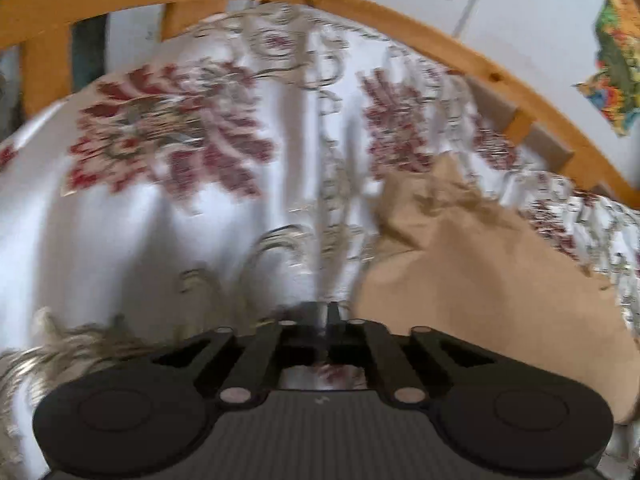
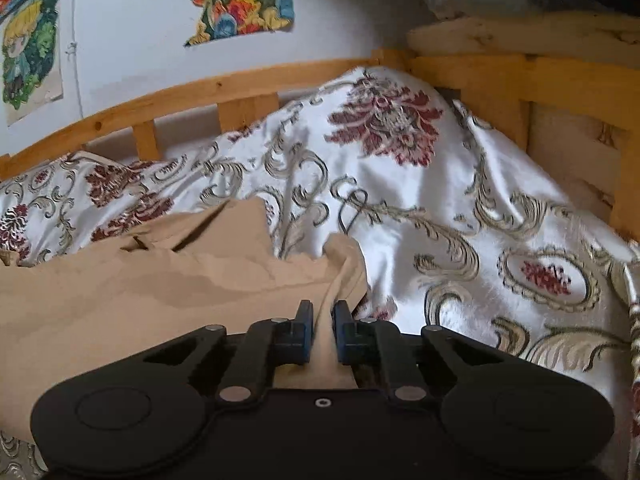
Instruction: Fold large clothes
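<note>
While both grippers close low over the bed, the fold is only at its pick-up.

Right gripper (image 2: pixel 322 312) has its jaws nearly together on a ridge of the tan garment (image 2: pixel 160 292), which spreads to its left over the floral bedspread (image 2: pixel 460 184); left gripper (image 1: pixel 320 316) looks pinched almost shut, but blur hides whether it holds tan cloth or only bedspread, the garment (image 1: pixel 480 280) lying just to its right. To do this well, I judge each grip should take garment alone, then lift evenly so the cloth hangs flat. Only the right view shows cloth between pads; only the left shows the garment's far edge toward the rail (image 1: pixel 400 20).
</note>
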### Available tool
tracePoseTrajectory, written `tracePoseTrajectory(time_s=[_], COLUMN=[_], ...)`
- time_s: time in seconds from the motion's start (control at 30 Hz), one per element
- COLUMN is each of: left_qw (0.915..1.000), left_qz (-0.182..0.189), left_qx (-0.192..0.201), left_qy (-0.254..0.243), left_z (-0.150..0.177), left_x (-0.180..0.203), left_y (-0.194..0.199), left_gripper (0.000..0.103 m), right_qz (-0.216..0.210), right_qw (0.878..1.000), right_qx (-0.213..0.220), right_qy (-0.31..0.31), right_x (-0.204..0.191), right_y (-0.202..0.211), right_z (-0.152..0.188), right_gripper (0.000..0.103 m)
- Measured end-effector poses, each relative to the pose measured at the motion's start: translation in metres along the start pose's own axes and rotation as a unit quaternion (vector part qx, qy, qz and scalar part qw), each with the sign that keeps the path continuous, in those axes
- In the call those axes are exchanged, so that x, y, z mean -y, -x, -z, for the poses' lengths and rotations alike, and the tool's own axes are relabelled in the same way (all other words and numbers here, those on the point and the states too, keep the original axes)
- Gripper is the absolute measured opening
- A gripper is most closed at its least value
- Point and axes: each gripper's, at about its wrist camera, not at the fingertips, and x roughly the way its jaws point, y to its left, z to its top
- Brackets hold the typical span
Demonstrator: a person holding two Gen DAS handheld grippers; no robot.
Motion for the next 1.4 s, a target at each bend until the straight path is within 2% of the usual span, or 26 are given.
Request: tracePoseTrajectory(time_s=[0.03, 0.07, 0.1, 0.13, 0.2, 0.27, 0.3, 0.33, 0.37, 0.4, 0.43, 0.47, 0.57, 0.6, 0.7, 0.83, 1.0, 1.1, 1.13, 1.17, 1.2, 1.23, 1.27, 1.33, 1.37, 1.4], left_qw=[0.9998, 0.9994, 0.9987, 0.9978, 0.9953, 0.9914, 0.9895, 0.9897, 0.991, 0.9921, 0.993, 0.9929, 0.993, 0.9938, 0.9966, 0.9974, 0.9967, 0.9932, 0.9919, 0.9909, 0.9902, 0.9899, 0.9894, 0.9858, 0.984, 0.9817], left_qz=[0.008, 0.013, 0.016, 0.02, 0.017, -0.01, -0.022, -0.019, -0.004, 0.009, 0.003, 0.001, -0.012, -0.015, -0.01, -0.023, -0.031, -0.053, -0.061, -0.067, -0.069, -0.071, -0.072, -0.076, -0.076, -0.077], left_qx=[0.002, 0.003, 0.004, 0.005, -0.014, -0.048, -0.06, -0.061, -0.059, -0.058, -0.049, -0.042, -0.005, 0.01, 0.028, -0.014, -0.004, -0.02, -0.022, -0.024, -0.028, -0.024, -0.015, 0.014, 0.024, 0.037], left_qy=[-0.018, -0.033, -0.049, -0.064, -0.095, -0.121, -0.13, -0.128, -0.12, -0.11, -0.107, -0.111, -0.117, -0.11, -0.077, -0.067, -0.075, -0.102, -0.11, -0.114, -0.118, -0.121, -0.125, -0.149, -0.159, -0.17], left_z=[-0.002, -0.004, -0.007, -0.009, -0.011, -0.012, -0.012, -0.01, -0.009, -0.008, -0.006, -0.005, 0.001, 0.004, 0.015, 0.029, 0.023, 0.023, 0.024, 0.025, 0.027, 0.028, 0.029, 0.032, 0.032, 0.031], left_x=[0.006, 0.012, 0.018, 0.024, 0.037, 0.046, 0.049, 0.05, 0.049, 0.047, 0.048, 0.049, 0.053, 0.053, 0.044, 0.028, 0.032, 0.04, 0.042, 0.043, 0.045, 0.047, 0.05, 0.062, 0.069, 0.079], left_y=[-0.003, -0.007, -0.011, -0.015, -0.03, -0.047, -0.054, -0.055, -0.053, -0.051, -0.047, -0.043, -0.022, -0.012, 0.013, -0.002, -0.01, -0.011, -0.009, -0.008, -0.004, 0.001, 0.004, 0.014, 0.017, 0.019], left_gripper=[0.017, 0.032, 0.04, 0.06, 0.072, 0.068, 0.067, 0.059, 0.038, 0.027, 0.009, 0.004, 0.002, 0.002, 0.002, 0.002, 0.003, 0.014, 0.021, 0.037, 0.048, 0.066, 0.076, 0.078, 0.083, 0.088], right_qz=[0.001, 0.002, 0.001, 0.0, 0.0, 0.002, 0.006, 0.01, 0.012, 0.013, 0.013, 0.012, 0.007, 0.001, 0.008, 0.019, 0.035, 0.037, 0.038, 0.04, 0.04, 0.038, 0.036, 0.033, 0.028, 0.02], right_qw=[1.0, 1.0, 1.0, 1.0, 1.0, 1.0, 1.0, 1.0, 1.0, 1.0, 1.0, 1.0, 1.0, 1.0, 0.999, 0.996, 0.991, 0.992, 0.992, 0.993, 0.994, 0.995, 0.995, 0.993, 0.992, 0.99], right_qx=[-0.001, -0.001, 0.0, 0.0, 0.001, 0.001, 0.0, -0.002, -0.003, -0.003, -0.003, -0.003, -0.003, -0.001, 0.018, 0.032, -0.008, -0.009, -0.006, -0.003, 0.002, 0.006, 0.013, 0.039, 0.052, 0.066], right_qy=[0.0, 0.002, 0.005, 0.008, 0.012, 0.016, 0.017, 0.017, 0.016, 0.013, 0.011, 0.009, 0.011, 0.013, 0.041, 0.084, 0.126, 0.124, 0.117, 0.11, 0.101, 0.097, 0.097, 0.108, 0.115, 0.122], right_x=[0.0, 0.0, -0.001, -0.001, -0.002, -0.003, -0.003, -0.003, -0.002, -0.001, 0.0, 0.001, 0.0, -0.001, -0.008, -0.017, -0.025, -0.025, -0.024, -0.023, -0.021, -0.02, -0.021, -0.028, -0.034, -0.041], right_y=[0.0, 0.0, 0.001, 0.001, 0.001, -0.001, -0.002, -0.003, -0.004, -0.004, -0.005, -0.004, -0.005, -0.005, 0.0, 0.0, -0.019, -0.021, -0.02, -0.017, -0.014, -0.01, -0.006, 0.006, 0.013, 0.02], right_z=[0.001, 0.002, 0.002, 0.003, 0.004, 0.006, 0.007, 0.008, 0.008, 0.008, 0.008, 0.007, 0.006, 0.006, 0.002, 0.001, 0.011, 0.014, 0.013, 0.013, 0.011, 0.01, 0.009, 0.005, 0.004, 0.003], right_gripper=[0.014, 0.015, 0.016, 0.019, 0.022, 0.023, 0.028, 0.034, 0.035, 0.035, 0.036, 0.036, 0.031, 0.018, 0.007, 0.006, 0.006, 0.007, 0.01, 0.013, 0.021, 0.031, 0.034, 0.046, 0.052, 0.065])
